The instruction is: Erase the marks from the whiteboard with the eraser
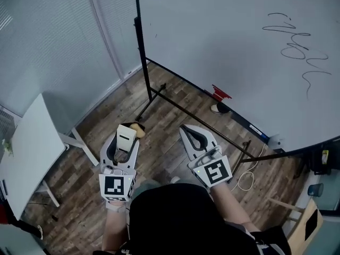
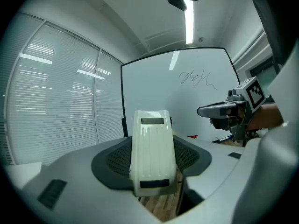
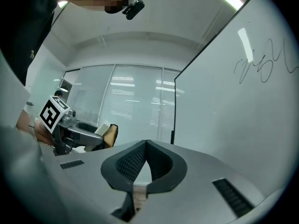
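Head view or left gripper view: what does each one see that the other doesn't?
Only the head view shows the white table. Only the left gripper view shows the ceiling light. Both show the whiteboard, its marks, the eraser held in the left gripper, and the right gripper, shut and empty.

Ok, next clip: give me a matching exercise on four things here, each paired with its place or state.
Things:
1. eraser
2. right tool
3. marks
4. white table

Places or states:
A. upper right of the whiteboard
B. shut, nothing between its jaws
C. far left of the head view, beside the blinds
D. clamped in the left tool

Pairs: 1-D, 2-B, 3-A, 4-C.
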`<state>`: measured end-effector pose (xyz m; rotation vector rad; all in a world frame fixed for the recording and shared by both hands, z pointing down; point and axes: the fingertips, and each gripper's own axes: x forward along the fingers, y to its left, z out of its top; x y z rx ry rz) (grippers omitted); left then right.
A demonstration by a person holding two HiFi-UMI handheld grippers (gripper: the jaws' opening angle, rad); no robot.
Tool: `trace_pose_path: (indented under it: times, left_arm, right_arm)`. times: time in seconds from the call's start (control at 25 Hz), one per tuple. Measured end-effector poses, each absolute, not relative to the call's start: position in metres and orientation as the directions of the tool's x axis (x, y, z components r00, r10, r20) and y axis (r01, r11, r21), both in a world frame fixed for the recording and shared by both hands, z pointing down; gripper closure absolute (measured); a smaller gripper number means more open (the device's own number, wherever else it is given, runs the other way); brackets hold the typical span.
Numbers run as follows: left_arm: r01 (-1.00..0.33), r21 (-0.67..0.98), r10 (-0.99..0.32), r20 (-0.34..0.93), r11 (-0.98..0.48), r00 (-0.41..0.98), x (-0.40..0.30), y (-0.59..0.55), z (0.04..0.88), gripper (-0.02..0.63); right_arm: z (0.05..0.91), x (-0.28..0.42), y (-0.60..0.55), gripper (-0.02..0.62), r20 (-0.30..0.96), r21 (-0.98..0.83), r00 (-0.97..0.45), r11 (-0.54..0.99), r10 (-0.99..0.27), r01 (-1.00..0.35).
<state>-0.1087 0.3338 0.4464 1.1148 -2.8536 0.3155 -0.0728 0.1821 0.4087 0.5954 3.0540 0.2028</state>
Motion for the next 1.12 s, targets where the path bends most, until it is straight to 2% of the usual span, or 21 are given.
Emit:
trace_pose_path:
  times: [0.24, 0.48, 0.8, 1.12]
  left_arm:
    - [-0.713, -0.157, -0.699, 0.141, 0.683, -0.701, -0.143, 0.287, 0.454, 0.341]
    - [-0.783, -0.166, -0.769, 0.150, 0.600, -0.621, -0.221, 0.237, 0.465, 0.341]
    - [-0.897, -0.209, -0.900, 0.119, 0.390, -0.420, -0.342, 0.158, 0.444, 0.341]
    - [-0.959, -0.231, -0.983, 0.044, 0.164, -0.179, -0.379, 0.073, 0.428, 0.341]
  right_arm:
    - [0.420, -0.099, 0.128, 0.569, 0.019, 0.098, -0.956, 0.951, 0.292, 0.292]
    - [0.427, -0.159, 0.086, 0.569, 0.033, 0.119, -0.980, 0.973, 0.197, 0.200]
    - [0.406, -0.245, 0.036, 0.569, 0.030, 0.170, -0.999, 0.985, -0.036, -0.031]
    - [0.392, -0.269, -0.007, 0.569, 0.004, 0.211, -0.957, 0.936, -0.289, -0.281]
